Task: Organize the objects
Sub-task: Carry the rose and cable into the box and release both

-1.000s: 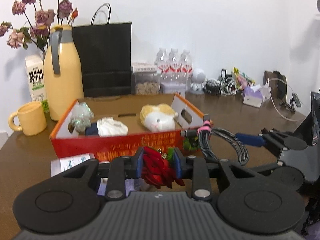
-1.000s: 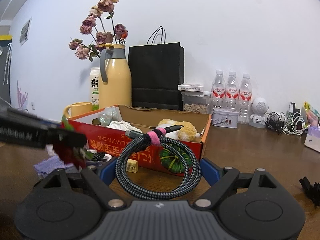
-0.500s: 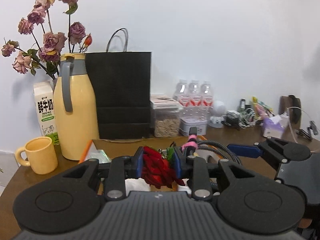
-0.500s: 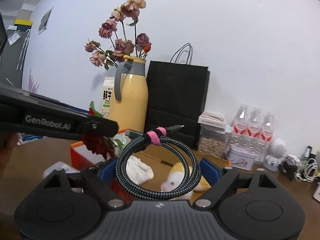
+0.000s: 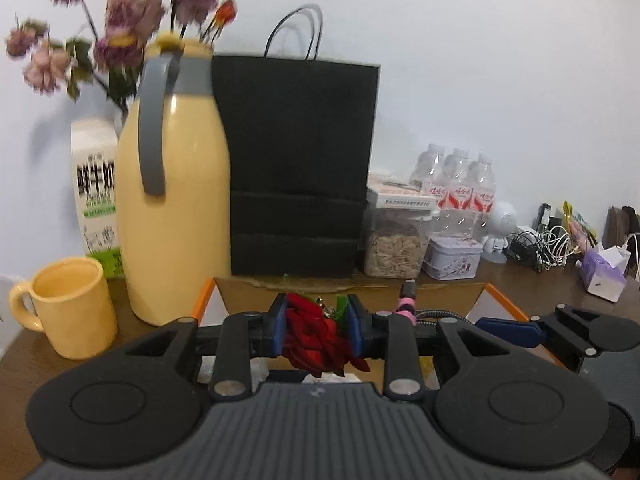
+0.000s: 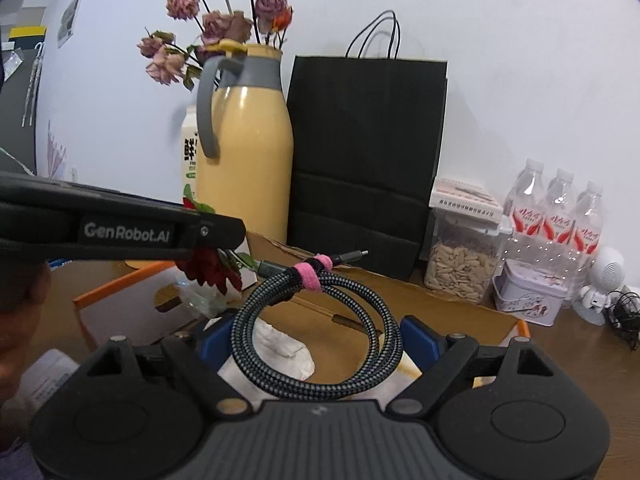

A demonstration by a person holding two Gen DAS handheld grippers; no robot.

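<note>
Plain white wall [image 5: 480, 60] runs behind everything, evenly lit, with soft shadows behind the stuff lined up against it. The bench [image 5: 560, 280] is dark brown wood and sits right against that wall. Far left in the right wrist view there's a small picture [image 6: 67, 20] hanging on the wall, and a dark panel [image 6: 16, 100] with a yellow strip on top, maybe a door or cabinet, hard to tell at the edge.

Even indoor light, soft wall shadows; flowers [image 5: 116, 24] motion-blurred (left view), fisheye bending edges, dark corners.
</note>
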